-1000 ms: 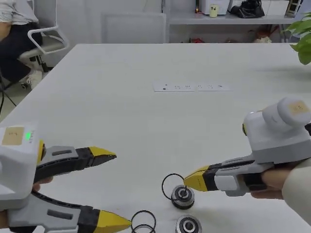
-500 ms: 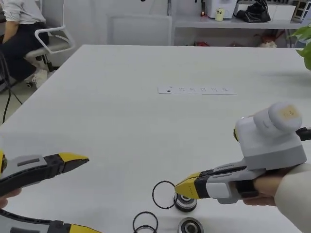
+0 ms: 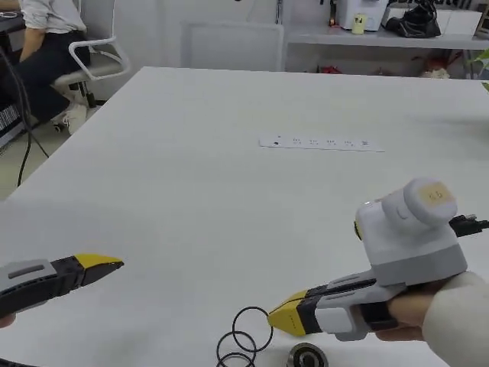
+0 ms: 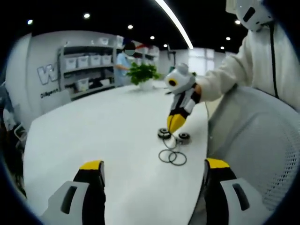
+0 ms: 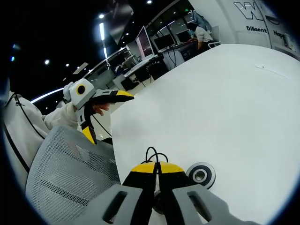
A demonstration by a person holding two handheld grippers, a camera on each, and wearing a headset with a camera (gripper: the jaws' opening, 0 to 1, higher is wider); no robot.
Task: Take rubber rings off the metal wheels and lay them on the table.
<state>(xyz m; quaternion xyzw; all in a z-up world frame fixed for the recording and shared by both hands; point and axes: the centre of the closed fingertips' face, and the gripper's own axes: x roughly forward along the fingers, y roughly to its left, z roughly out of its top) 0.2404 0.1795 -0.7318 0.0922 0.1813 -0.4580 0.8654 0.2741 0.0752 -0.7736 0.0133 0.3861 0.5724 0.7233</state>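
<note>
Right gripper [image 5: 157, 165]: jaws together, pinched, as we judge, on a ring [image 5: 151, 153], just beside a wheel [image 5: 200, 174].
Left gripper [image 4: 154, 165]: jaws wide apart, empty, well off to the side.
Rings [image 4: 172, 157]: two lie overlapped on the table [image 3: 229, 191], near the edge.
Risk: the ring may spring from our pinch and roll off the near edge.
Surface: smooth and white, so nothing stops a roll.
Room: office with a chair [image 3: 95, 61] and shelves [image 3: 367, 34] behind.
</note>
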